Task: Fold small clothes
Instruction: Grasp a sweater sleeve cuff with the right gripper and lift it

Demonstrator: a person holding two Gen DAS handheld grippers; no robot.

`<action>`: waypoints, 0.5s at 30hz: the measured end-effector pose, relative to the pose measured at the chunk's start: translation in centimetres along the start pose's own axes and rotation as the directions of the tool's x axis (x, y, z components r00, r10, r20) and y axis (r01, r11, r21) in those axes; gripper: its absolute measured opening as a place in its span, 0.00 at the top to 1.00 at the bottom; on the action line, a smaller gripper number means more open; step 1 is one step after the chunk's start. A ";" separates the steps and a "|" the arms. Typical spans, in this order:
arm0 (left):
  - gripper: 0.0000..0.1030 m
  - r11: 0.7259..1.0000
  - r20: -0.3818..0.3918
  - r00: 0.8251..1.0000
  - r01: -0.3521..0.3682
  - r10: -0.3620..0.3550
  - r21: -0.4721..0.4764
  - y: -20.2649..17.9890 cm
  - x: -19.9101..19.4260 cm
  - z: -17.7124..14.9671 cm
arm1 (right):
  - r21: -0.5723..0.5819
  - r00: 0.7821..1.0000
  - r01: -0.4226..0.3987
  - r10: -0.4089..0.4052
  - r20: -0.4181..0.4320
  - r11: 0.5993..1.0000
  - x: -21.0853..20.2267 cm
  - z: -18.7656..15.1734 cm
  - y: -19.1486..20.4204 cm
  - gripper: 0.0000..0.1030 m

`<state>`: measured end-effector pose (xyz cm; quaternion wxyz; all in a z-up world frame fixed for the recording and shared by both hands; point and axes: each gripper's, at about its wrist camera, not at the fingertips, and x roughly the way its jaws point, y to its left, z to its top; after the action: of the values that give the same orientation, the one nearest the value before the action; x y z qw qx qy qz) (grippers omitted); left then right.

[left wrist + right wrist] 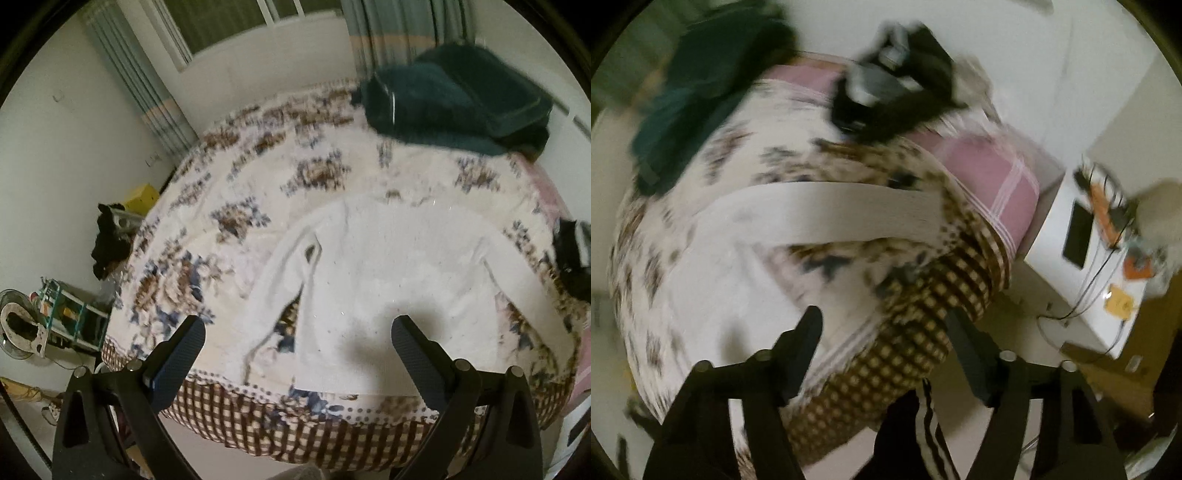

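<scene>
A bed with a floral brown-and-blue quilted cover [236, 192] fills a pale-walled bedroom, a heap of dark green folded fabric [454, 103] at its far end and a black-and-grey bundle [894, 88] near the pink sheet. The white long-sleeved small garment [388, 258] lies spread flat near the bed's checked front edge, one sleeve trailing toward the left. The left gripper [297, 332] hangs above the hem, jaws wide and empty; the right gripper [882, 325], blurred, is also spread with nothing between its jaws, over the bed's corner. To fold well, each claw should probably pinch a hem corner cleanly, catching both layers but not the cover beneath, then lift evenly.
</scene>
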<state>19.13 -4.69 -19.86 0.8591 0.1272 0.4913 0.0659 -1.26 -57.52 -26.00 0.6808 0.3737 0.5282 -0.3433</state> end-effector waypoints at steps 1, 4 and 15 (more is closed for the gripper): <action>0.00 1.000 -0.020 1.000 0.000 0.000 0.001 -0.5 1.6 0.0 | 0.053 0.999 0.000 0.002 -0.032 0.999 3.0 1.7 -1.7 0.27; 0.00 1.000 -0.091 0.996 0.007 -0.007 -0.005 -3.3 6.5 0.0 | 0.176 0.997 -0.015 0.027 -0.066 0.984 10.9 6.1 -5.9 0.27; 0.00 0.999 -0.284 0.958 -0.047 0.040 -0.019 -9.4 20.1 0.0 | 0.304 0.974 0.069 0.001 -0.225 0.950 33.2 11.9 -9.5 0.25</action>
<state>29.28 -8.87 -39.17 0.7797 0.1161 0.6057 0.1085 2.94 -74.92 -57.79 0.5445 0.5024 0.5470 -0.3898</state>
